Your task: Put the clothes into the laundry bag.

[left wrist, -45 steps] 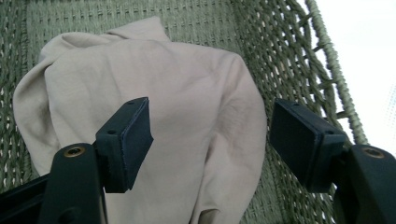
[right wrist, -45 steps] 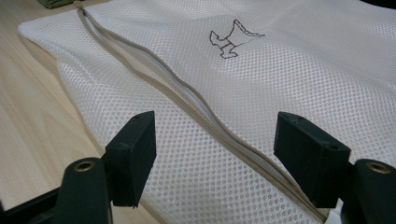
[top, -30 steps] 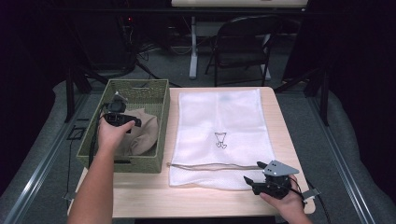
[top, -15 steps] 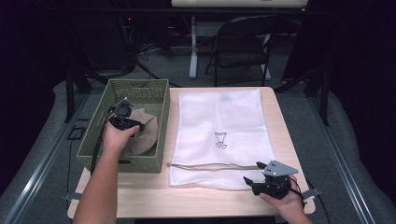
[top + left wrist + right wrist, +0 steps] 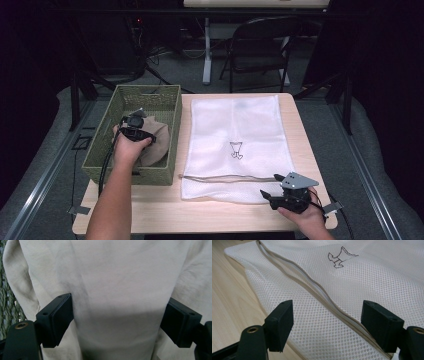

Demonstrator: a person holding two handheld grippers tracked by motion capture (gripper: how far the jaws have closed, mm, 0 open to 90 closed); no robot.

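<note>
- Down inside the woven green basket [image 5: 170, 131], at the left of the wooden surface [image 5: 165, 210], the left gripper [image 5: 135, 131] points into a crumpled beige cloth [image 5: 156, 142].
- From the left gripper view, the beige cloth [image 5: 120, 290] spreads across and between the two black jaws, which stand wide apart; the pads flank a fold of fabric without pinching it, so nothing is gripped yet.
- Its jaws have just been opening a little, with the cloth lying between them.
- A strip of the basket's weave [image 5: 7, 302] shows at the left edge of that view, just beside the cloth.
- Near the front right corner of the surface, the right gripper [image 5: 272, 196] rests low, held in the person's right hand [image 5: 306, 220], with the grey three-cornered plate on top.
- Its jaws are also spread wide and hold nothing; they sit at the near edge of a white mesh laundry bag [image 5: 235, 125].
- Seen from the right gripper view, the mesh bag [image 5: 372, 280] lies flat, and its beige zipper [image 5: 312, 286] runs between the open jaws, slightly parted along its length.
- A small black line drawing [image 5: 339, 257] marks the bag's middle.
- Basket and bag lie side by side, just apart.
</note>
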